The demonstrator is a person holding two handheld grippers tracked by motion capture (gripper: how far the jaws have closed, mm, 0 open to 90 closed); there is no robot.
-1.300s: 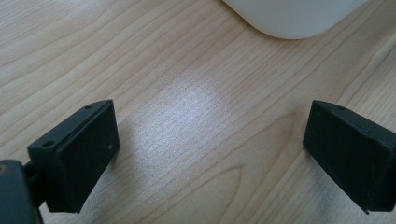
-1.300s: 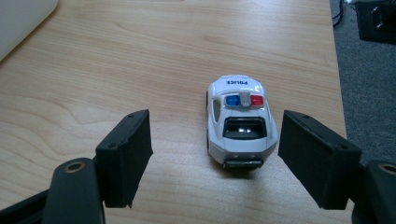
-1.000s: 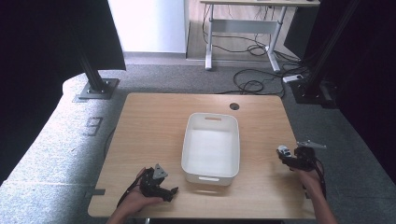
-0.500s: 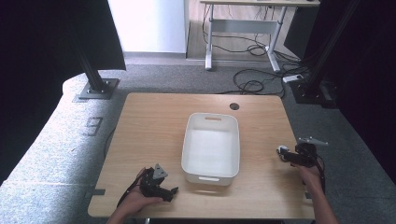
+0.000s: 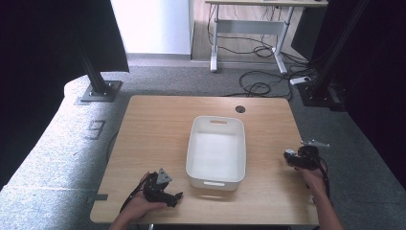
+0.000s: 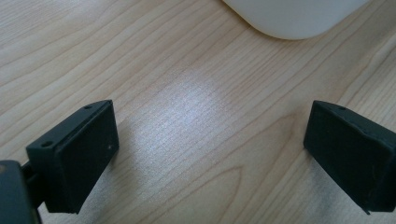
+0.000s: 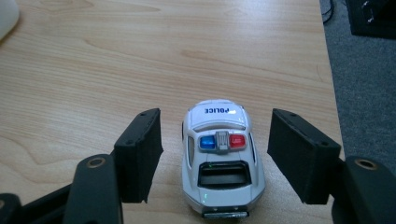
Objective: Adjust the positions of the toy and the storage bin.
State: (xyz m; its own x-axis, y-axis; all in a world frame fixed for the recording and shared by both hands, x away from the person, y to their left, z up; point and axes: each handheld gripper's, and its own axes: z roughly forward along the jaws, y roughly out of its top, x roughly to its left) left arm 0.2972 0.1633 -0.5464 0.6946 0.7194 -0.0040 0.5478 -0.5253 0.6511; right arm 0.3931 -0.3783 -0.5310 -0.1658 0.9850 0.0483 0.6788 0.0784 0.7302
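A white toy police car (image 7: 219, 158) with a red and blue light bar sits on the wooden table near its right edge. My right gripper (image 7: 215, 137) is open, with one jaw on each side of the car and a gap at both sides. In the high view my right gripper (image 5: 298, 158) is held at the table's right edge. My left gripper (image 5: 168, 195) rests near the front left of the table, open (image 6: 210, 140), with bare wood between its jaws. A white bin (image 5: 216, 151) stands empty in the middle of the table.
The bin's near corner (image 6: 294, 18) lies just beyond my left jaws. The table's right edge drops to grey carpet (image 7: 364, 79) close beside the car. A round cable hole (image 5: 240, 109) sits at the table's far side.
My right gripper has shifted slightly farther along the table's right edge. The left gripper has stayed put.
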